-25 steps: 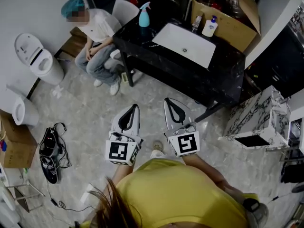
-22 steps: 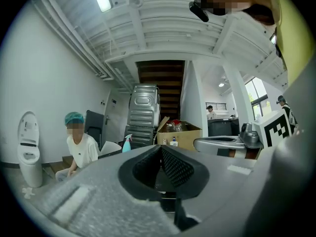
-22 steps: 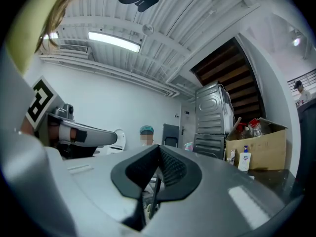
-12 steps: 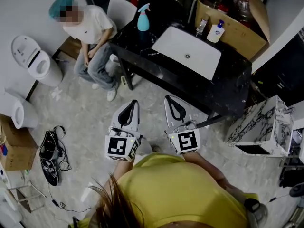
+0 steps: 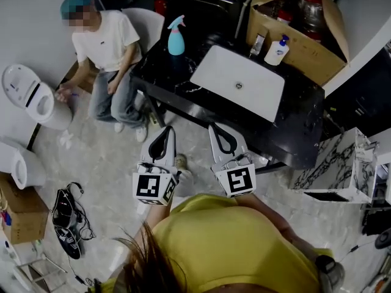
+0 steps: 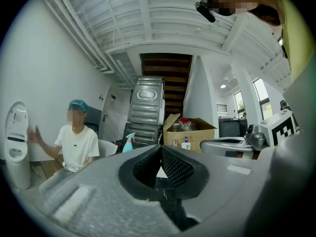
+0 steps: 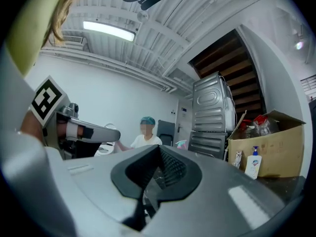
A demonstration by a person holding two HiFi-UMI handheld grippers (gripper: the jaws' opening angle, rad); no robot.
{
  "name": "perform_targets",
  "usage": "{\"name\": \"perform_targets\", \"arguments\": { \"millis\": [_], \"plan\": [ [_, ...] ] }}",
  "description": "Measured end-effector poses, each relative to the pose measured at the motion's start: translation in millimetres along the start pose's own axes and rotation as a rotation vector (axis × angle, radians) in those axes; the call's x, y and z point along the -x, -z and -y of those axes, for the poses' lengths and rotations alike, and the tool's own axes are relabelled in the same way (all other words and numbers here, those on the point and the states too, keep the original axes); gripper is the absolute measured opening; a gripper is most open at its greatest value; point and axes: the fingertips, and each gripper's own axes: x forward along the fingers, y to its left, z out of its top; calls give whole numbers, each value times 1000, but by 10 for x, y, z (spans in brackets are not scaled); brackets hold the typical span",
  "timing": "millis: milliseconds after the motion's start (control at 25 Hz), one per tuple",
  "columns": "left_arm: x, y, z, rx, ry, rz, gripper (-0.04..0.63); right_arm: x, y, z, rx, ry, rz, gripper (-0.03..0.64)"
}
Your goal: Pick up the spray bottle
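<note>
Head view shows us that the scene has shifted compared with a second ago: then the left tongs and the right tongs pointed over bare floor, well apart from the black bench, and now their tips reach just to its near edge, on our side of the white basin. We judge that this is only the approach and that the pick-up itself is not begun. Both tongs are clenched with nothing between the pads, as each gripper view shows, so one of them must open before it can take anything. The spray bottle, light blue with a pink middle part, stands upright on the bench to the left of the basin, near the far left corner, and nothing touches it. It is nearer to the left tongs, but there is a stretch of bench between them. As for containers, the basin is empty except for its drain. Behind the basin an open cardboard box holds some bottles with red caps; we cannot tell more of its contents. A white pump bottle stands between this box and the basin.
</note>
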Motion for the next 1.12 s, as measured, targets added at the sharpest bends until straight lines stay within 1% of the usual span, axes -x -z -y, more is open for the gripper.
{"name": "perform_targets", "arguments": {
  "millis": [120,240,360,640,880,1120],
  "plan": [
    [-401,-82,-302,-5,12,-1,5,-448,40,177,-4,20,-1,2],
    [-769,-185,-587,-29,28,0,5,-907,37,328,5,35,-17,2],
    [-1133,-226,-881,-32,49,1,5,-1353,127,474,13,53,-34,0],
    [-1938,-234,-1411,-36,126,-10,5,-2274,266,745,1,100,-61,2],
    [-2404,-84,-1677,-18,181,-50,5,-2720,459,881,8,117,-108,2],
    [-2730,23,-1846,-7,195,-70,5,-2947,605,960,6,108,-156,2]
  ]
}}
